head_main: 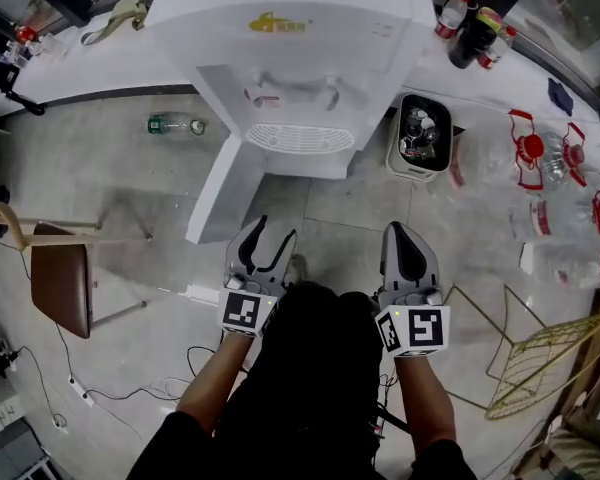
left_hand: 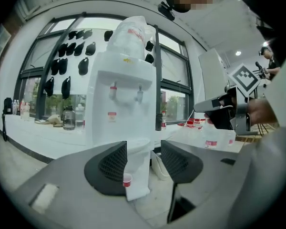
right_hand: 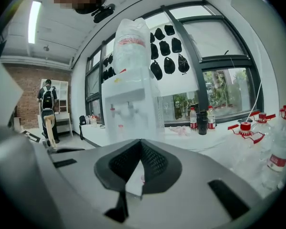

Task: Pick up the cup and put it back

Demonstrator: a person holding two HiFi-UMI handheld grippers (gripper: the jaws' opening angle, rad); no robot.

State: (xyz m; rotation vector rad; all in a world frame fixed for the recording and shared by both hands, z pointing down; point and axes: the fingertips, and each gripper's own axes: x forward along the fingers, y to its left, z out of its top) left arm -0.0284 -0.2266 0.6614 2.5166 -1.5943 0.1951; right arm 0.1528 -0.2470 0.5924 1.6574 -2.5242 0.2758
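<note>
1. Left gripper [head_main: 277,230]: we hold it low in front of the body, pointing toward the white water dispenser [head_main: 300,58]. Its jaws stand apart. In the left gripper view the two black ribbed pads [left_hand: 112,163] have a clear gap between them, and nothing is pressed between them.

2. Right gripper [head_main: 402,233]: we hold it level with the left one and just beside it, pointing the same way. In the right gripper view its jaws meet at the tips and close on nothing. Only a narrow wedge of daylight remains below the contact point.

3. Cup [left_hand: 127,180]: this is a small red cup with a pale rim. It stands upright, low against the front of the dispenser, and appears to rest on the floor [head_main: 130,198]. In the left gripper view it shows in the gap near the left pad's inner edge, but it is well beyond the jaws. Neither gripper touches it.

4. Surroundings: a clear bottle [head_main: 175,124] lies on its side on the floor to the left of the dispenser. A white bin [head_main: 425,138] stands just to the right of the dispenser. A brown chair [head_main: 65,288] is at far left and a gold wire rack [head_main: 540,358] at lower right. Large water jugs with red handles [head_main: 530,148] stand at the right.
</note>
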